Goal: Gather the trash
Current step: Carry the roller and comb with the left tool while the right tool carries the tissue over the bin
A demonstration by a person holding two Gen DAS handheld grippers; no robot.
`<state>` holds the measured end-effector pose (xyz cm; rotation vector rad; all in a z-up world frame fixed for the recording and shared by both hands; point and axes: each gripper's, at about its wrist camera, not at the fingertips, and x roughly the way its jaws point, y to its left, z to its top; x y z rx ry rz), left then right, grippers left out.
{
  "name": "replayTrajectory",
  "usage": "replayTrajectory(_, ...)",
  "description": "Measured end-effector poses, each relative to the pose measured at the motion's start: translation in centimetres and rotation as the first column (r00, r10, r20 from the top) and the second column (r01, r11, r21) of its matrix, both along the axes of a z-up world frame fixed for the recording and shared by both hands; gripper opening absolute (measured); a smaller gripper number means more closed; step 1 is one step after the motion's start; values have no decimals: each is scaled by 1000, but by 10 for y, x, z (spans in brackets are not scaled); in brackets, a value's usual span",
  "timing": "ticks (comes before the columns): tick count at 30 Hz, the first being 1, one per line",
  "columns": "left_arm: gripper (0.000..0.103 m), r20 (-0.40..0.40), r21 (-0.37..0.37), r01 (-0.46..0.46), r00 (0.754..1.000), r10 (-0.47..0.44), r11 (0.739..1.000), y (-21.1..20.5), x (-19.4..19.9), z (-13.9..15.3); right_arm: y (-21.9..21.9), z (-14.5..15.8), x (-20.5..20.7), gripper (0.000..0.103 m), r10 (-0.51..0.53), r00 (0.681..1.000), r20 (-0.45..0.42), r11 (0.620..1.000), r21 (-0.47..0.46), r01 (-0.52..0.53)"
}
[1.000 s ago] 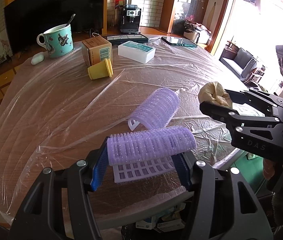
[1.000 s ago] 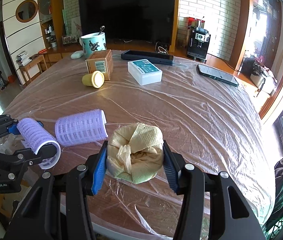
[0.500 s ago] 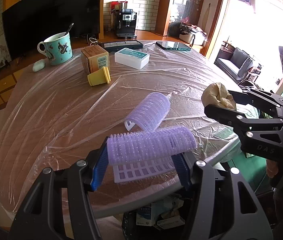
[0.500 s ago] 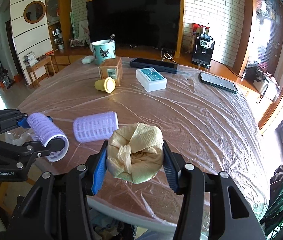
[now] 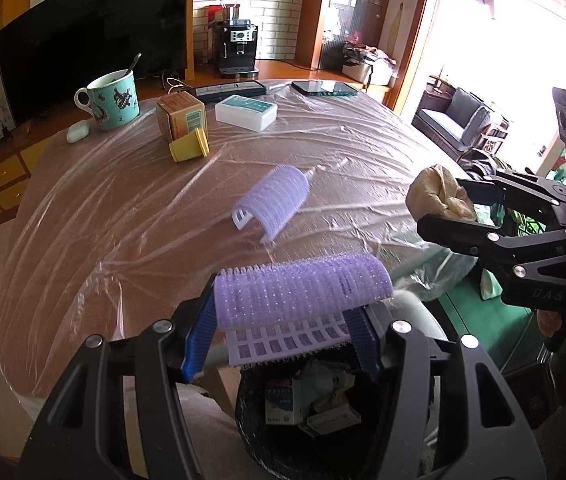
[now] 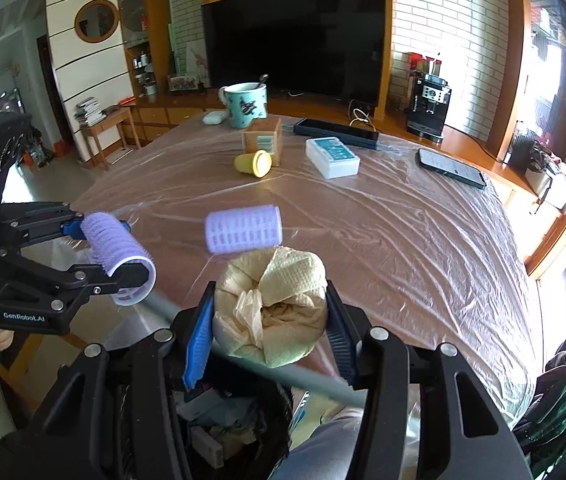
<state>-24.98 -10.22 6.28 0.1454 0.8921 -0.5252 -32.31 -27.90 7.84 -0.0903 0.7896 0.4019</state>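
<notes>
1. The left claw (image 5: 283, 320) pinched a purple roller (image 5: 303, 284) above the bin (image 5: 303, 400).
2. The right claw (image 6: 269, 328) pinched a yellow wad (image 6: 271, 304) over the tabletop (image 6: 403, 240) edge.
3. A second roller (image 6: 243, 229) lay just beyond both claws.
4. Only the right view showed the round mirror (image 6: 96, 21).

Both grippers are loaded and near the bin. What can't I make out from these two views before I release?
- Black trash bin: in both wrist views the gripper bodies cover most of its rim, so its full opening is hidden.
- Purple hair roller in the left gripper: its underside is hidden.
- Crumpled paper wad in the right gripper: whether it is over the bin cannot be told.
</notes>
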Motion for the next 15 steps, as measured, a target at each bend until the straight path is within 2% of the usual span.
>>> replayTrajectory(7,59,-31,21,35,999,-34,999,-1,-21,-9,7,-14,-25,50,46,997,-54,999,-2,-46)
replayTrajectory(15,59,-72,28,45,996,-43,999,1,-31,-23,9,-28,-39,50,50,994,-94,999,9,-49)
